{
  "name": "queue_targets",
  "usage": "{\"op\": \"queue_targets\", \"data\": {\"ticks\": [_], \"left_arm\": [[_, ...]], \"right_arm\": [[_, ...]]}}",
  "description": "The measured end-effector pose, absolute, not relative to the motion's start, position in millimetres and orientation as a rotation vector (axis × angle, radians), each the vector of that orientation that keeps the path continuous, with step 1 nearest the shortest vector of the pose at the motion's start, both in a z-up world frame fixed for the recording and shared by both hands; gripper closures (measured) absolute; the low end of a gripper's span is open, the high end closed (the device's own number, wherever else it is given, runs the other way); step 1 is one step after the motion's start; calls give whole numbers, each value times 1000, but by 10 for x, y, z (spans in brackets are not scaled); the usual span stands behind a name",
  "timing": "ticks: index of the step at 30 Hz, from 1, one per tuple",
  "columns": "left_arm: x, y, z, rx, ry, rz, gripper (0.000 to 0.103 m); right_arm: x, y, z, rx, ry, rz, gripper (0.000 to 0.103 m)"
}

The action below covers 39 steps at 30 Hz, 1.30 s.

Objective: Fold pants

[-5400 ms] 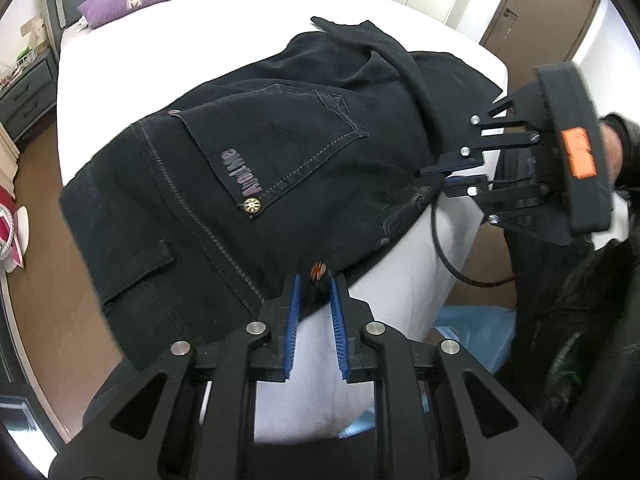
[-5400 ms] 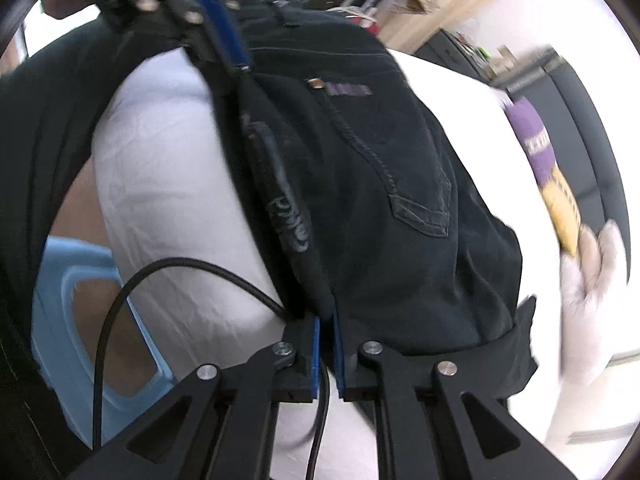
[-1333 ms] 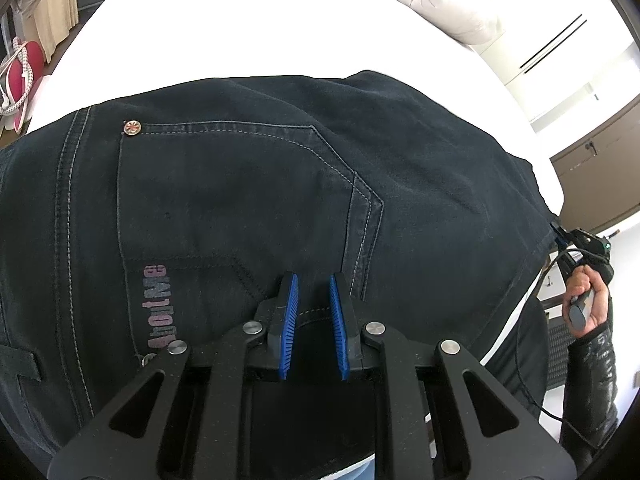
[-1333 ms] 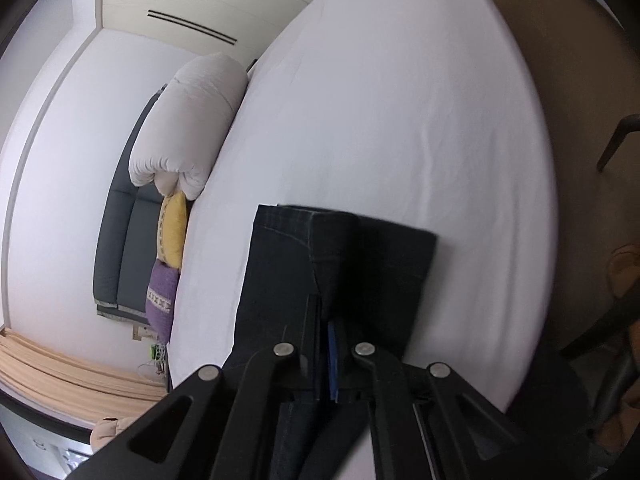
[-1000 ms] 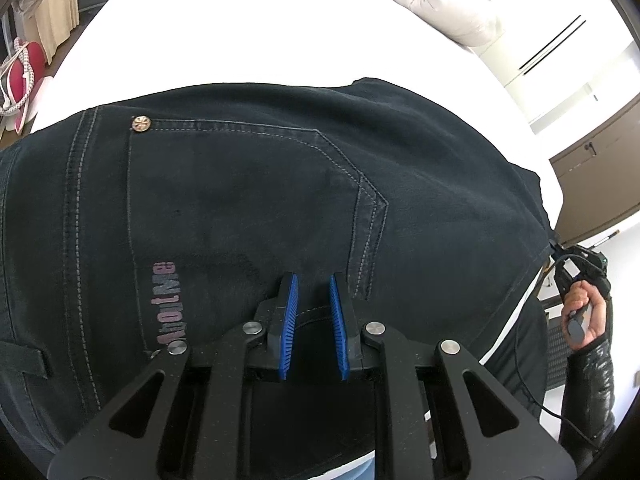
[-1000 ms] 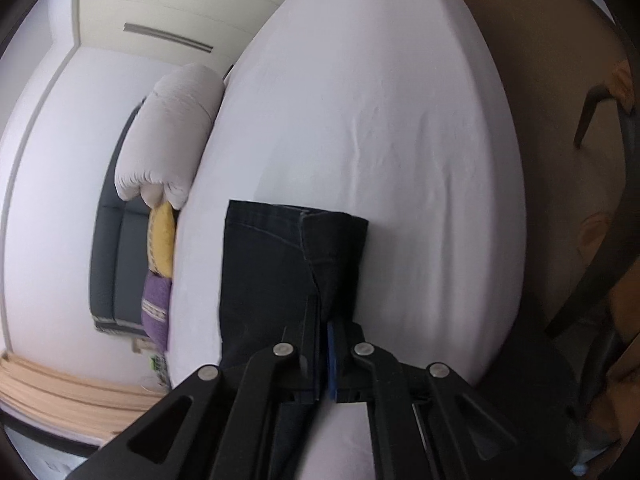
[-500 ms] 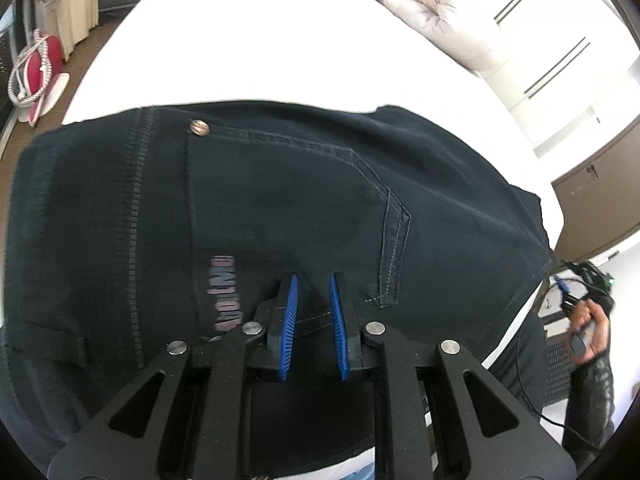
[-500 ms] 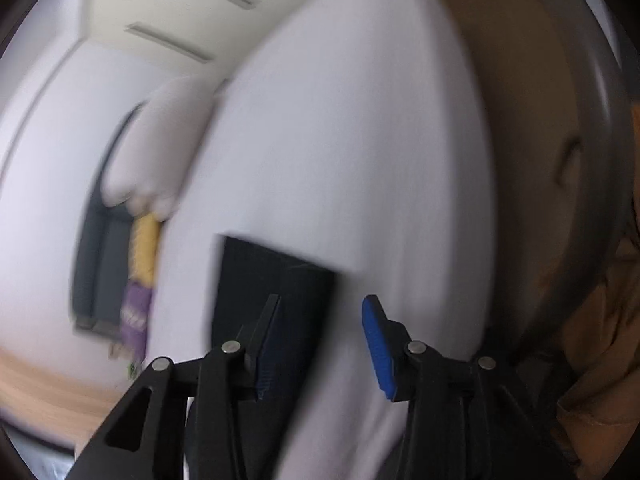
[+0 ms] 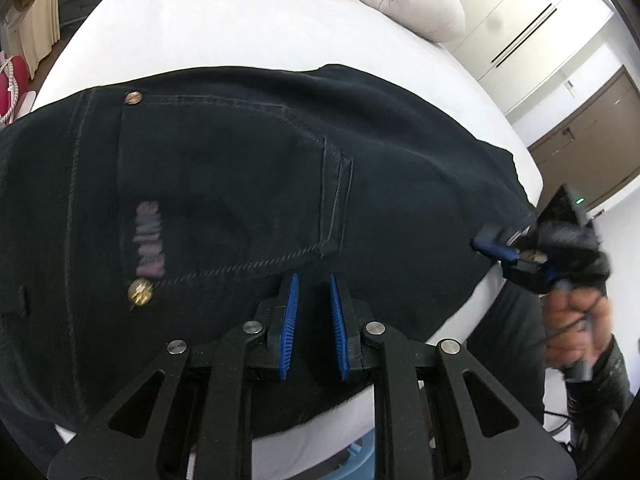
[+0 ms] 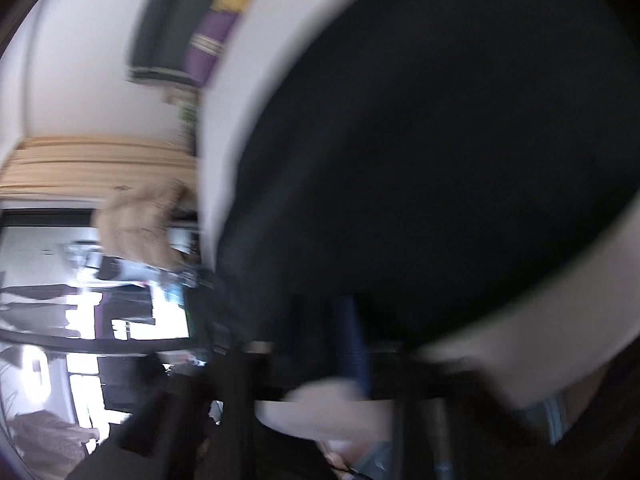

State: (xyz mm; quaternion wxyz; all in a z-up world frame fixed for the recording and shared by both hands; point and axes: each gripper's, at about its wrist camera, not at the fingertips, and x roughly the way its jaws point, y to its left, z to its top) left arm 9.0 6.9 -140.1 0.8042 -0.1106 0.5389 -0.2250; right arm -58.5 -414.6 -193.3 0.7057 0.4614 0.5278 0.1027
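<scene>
One pants (image 9: 248, 184) | one bed (image 9: 224, 28) | left gripper (image 9: 314, 286) nearly closed, empty | right gripper (image 9: 494, 246) closed

Right-wrist view — pants (image 10: 440, 160) smeared.

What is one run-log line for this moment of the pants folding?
pants: spread on bed | left gripper: by back pocket, jaws narrow, grip unclear | right gripper: blurred at pants' edge, jaws just closed
</scene>
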Motion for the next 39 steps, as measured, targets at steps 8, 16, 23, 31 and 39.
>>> {"op": "queue_targets", "data": {"ticks": [8,16,23,31,39], "left_arm": [[-94,185,-1410,-237,1144,-488,87],[153,100,-871,-223,1006,-521,87],[693,-177,-1412,-173,1154,-445,87],[578,181,-1549,-302,1145,-466,87],[709,11,-1559,-315,1145,-458,87]], "right_arm": [[-923,-4254,-1755,891,1237,129,103],[-270,-4008,-859,799,990,351,85],[741,-3547,-1668,995,1113,484,85],[651,-4499,-2082,1148,944,222,103],[149,-6510,-1839,1203,635,-295,103]]}}
